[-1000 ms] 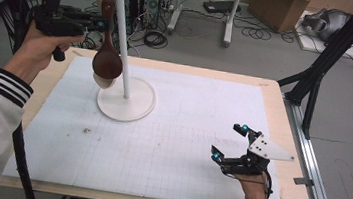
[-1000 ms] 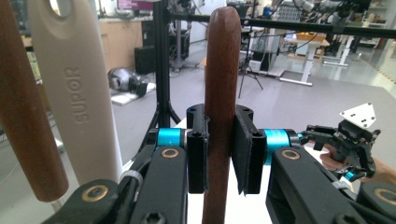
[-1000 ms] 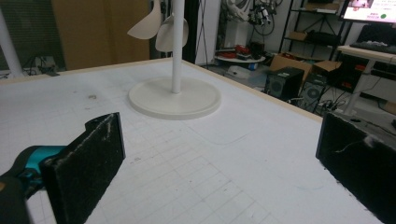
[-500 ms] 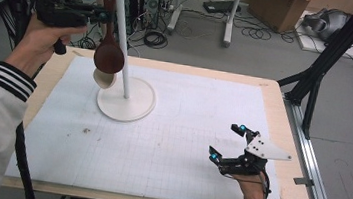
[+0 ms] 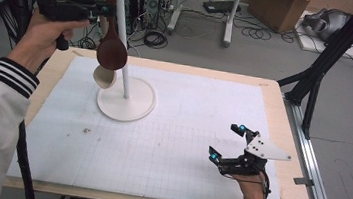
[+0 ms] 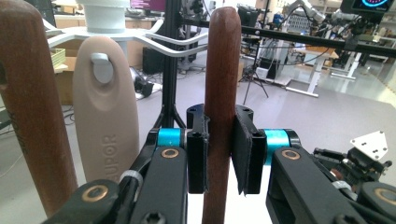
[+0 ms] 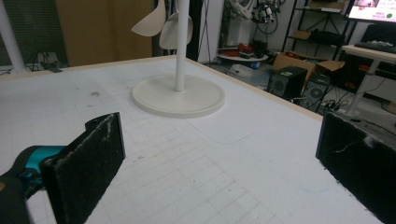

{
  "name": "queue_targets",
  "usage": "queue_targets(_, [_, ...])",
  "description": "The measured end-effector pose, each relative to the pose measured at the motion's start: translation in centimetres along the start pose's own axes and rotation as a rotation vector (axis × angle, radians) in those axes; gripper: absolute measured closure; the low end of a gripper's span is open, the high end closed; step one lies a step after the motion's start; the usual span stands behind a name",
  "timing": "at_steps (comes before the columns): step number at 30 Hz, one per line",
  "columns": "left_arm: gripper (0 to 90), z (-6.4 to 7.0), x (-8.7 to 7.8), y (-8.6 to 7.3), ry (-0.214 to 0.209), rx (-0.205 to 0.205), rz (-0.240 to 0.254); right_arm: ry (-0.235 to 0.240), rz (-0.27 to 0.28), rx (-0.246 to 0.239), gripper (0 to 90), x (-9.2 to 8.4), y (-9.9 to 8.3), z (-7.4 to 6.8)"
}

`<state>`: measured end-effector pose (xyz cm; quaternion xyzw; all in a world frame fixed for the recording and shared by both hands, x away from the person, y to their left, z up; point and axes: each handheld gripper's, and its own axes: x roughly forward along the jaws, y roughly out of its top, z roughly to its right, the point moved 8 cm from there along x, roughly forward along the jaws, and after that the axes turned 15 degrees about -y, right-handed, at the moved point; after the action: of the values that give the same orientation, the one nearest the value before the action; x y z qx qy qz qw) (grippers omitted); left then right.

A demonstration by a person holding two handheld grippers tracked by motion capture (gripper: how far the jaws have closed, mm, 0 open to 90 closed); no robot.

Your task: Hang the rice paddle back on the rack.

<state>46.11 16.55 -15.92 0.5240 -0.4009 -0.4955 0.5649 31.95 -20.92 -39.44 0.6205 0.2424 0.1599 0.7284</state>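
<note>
Dark spoon pinched at the rack, my other tool idle and wide.

I have the dark wooden spoon (image 5: 110, 46) clamped by its handle in my left gripper (image 5: 100, 8), upright, its bowl hanging beside the white rack (image 5: 124, 104) pole; I judge I hold it high so the handle's top can meet a hook. In the left gripper view a beige spoon (image 6: 105, 107) hangs on a peg just beside, and another wooden handle (image 6: 32, 107) stands at the left, so room up there is tight. My right gripper (image 5: 232, 145) rests near the mat's (image 5: 186, 126) front right edge, jaws spread with nothing between them, well apart from the rack.
</note>
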Motion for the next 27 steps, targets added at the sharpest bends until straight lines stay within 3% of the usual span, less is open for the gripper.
queue_targets(27, [77.0,-0.81,0.04,0.07,0.027,-0.090,0.023,0.008,-0.001,-0.003,0.5,0.14,-0.08,-0.08])
